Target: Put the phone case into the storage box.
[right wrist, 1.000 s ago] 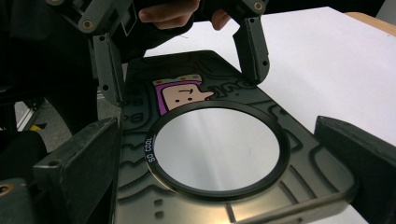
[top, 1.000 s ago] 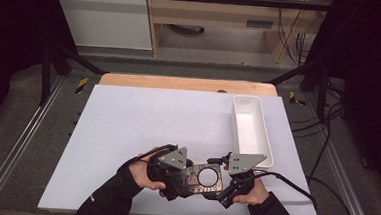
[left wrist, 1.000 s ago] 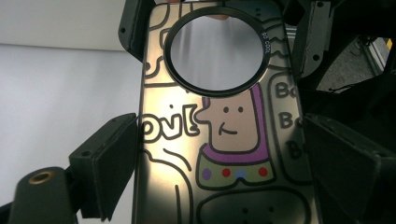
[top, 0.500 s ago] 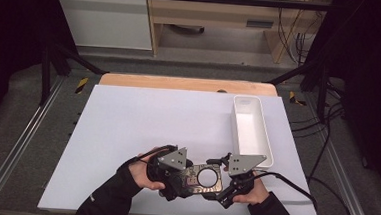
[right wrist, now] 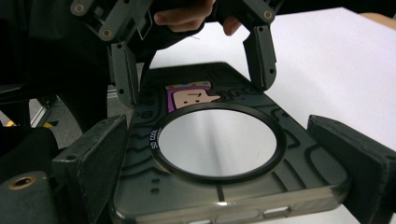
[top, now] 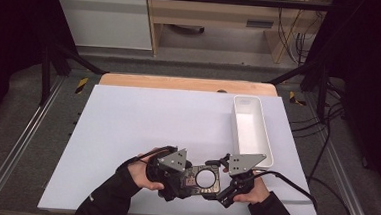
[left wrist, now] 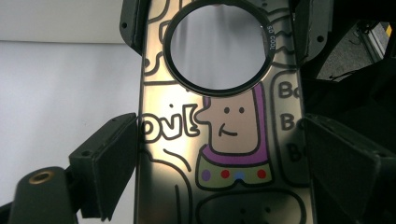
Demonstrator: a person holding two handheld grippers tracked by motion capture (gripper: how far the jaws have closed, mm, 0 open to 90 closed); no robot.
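Observation:
A dark, see-through phone case [top: 201,181] printed with cartoon figures and fitted with a round black ring [right wrist: 217,140] is held flat just over the white table top [top: 152,120] near its front edge. My left gripper [top: 186,181] grips one end, with a jaw pressed against each long side of the case [left wrist: 224,140]. At the ring end, my right gripper [top: 219,183] clamps both sides of the case [right wrist: 299,163]. The two grippers face each other; the left gripper [right wrist: 194,65] appears beyond the case in the right gripper view. A hand holds each one.
A long white tray [top: 266,142], empty inside, stands at the right of the table, just beyond the right gripper. A black cable [top: 294,186] trails off to the right. Metal frame rails run along both table sides.

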